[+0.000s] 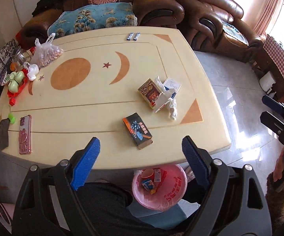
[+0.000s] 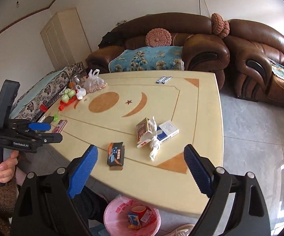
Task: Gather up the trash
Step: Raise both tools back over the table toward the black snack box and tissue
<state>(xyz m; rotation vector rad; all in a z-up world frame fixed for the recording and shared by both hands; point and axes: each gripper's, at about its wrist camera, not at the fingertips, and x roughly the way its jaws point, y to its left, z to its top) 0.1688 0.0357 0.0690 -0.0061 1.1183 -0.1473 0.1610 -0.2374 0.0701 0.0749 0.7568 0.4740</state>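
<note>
Trash left: you have a dark printed carton (image 1: 137,131), a red-and-gold box (image 1: 151,93), a blue-and-white pack (image 2: 167,131) and twisted white tissue (image 1: 172,110) on the cream table (image 1: 83,106).
Trash done: a pink-lined bin (image 1: 173,186) beneath the table's near edge holds a paper cup and wrappers.
Left gripper (image 1: 140,162): wide, holding nothing.
Right gripper (image 2: 142,169): wide, holding nothing.
</note>
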